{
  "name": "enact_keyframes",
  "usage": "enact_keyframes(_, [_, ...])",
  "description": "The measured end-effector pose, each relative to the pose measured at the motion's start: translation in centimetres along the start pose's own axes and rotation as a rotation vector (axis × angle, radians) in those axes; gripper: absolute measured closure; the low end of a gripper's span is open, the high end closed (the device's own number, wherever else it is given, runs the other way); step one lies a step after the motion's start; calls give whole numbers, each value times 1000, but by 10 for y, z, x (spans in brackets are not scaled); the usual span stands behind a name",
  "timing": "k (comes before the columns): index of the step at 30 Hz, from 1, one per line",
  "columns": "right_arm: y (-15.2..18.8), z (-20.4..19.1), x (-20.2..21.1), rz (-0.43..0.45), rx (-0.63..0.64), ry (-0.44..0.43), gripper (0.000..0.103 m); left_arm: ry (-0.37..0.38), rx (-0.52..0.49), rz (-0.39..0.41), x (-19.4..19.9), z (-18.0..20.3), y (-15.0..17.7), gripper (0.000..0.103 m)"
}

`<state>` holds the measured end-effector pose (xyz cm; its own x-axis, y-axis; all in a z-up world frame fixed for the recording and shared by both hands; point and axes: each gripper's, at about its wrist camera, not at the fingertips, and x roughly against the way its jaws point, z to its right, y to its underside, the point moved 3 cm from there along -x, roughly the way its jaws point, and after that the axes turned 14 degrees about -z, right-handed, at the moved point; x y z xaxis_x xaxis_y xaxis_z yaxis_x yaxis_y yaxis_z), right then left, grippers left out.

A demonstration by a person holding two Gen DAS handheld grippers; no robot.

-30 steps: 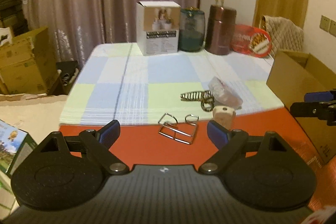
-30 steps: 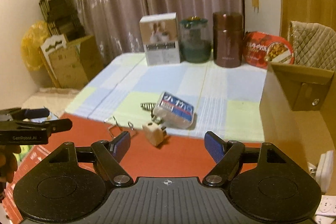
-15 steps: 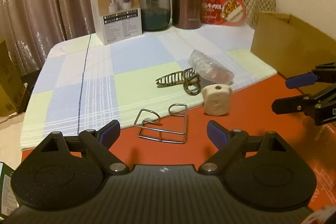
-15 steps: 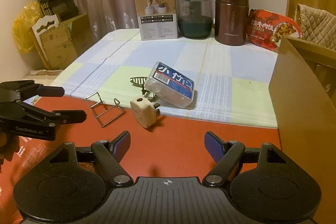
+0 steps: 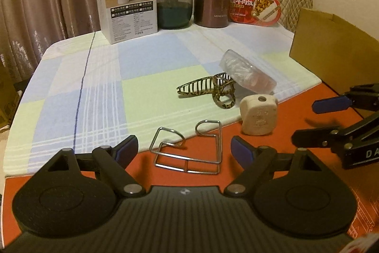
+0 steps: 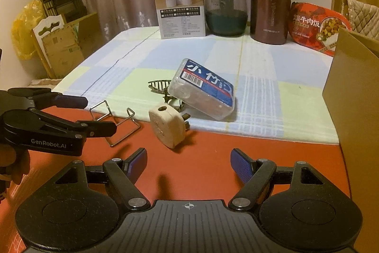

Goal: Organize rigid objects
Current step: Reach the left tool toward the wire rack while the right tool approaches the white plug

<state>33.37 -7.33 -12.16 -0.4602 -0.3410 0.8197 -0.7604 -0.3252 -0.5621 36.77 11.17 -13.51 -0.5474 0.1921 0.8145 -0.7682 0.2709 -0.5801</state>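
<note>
The left gripper [image 5: 184, 146] hangs just above the bent silver wire rack [image 5: 189, 149] on the red table surface [image 5: 284, 125], jaws closing, pads not yet touching it. At two o'clock lies the cream plastic plug adapter [image 5: 258, 116]. The right gripper [image 6: 188, 163] stands open and empty, the adapter at eleven o'clock.

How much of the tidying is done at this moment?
Nothing looks sorted yet. The wire rack, plug, hair clip and plastic box lie loose on the table. The left tool is closing around the rack without touching it; the right tool is empty.
</note>
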Motion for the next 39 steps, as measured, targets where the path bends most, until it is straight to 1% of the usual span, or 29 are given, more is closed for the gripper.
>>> enact_keyframes(5, [-2,-2,0,18,-5,11,29,16,-26,5,-7,1,-2,26])
enact_keyframes(9, [-5,-2,0,29,-10,10,29,8,-46,-1,-11,4,-5,38])
enact_keyframes(16, [-6,-3,-7,27,-27,0,29,8,-44,-11,-12,3,-3,38])
enact_keyframes(21, [-8,-7,-12,33,-23,-10,29,8,-25,-23,-11,4,-6,39])
enact_keyframes(27, [-11,-11,-24,32,-15,3,29,-15,8,1,-2,1,-10,39])
enact_keyframes(31, [-13,-12,-36,28,6,24,29,-25,41,8,1,-6,-10,39])
enact_keyframes(33, [-13,-10,-41,24,7,37,33,-29,46,7,1,-8,-9,39])
enact_keyframes(35, [-12,-8,-44,19,5,80,36,-30,44,2,0,-9,-8,39])
enact_keyframes(39, [-12,0,-42,35,-17,153,37,-31,42,-8,-2,-9,-6,39])
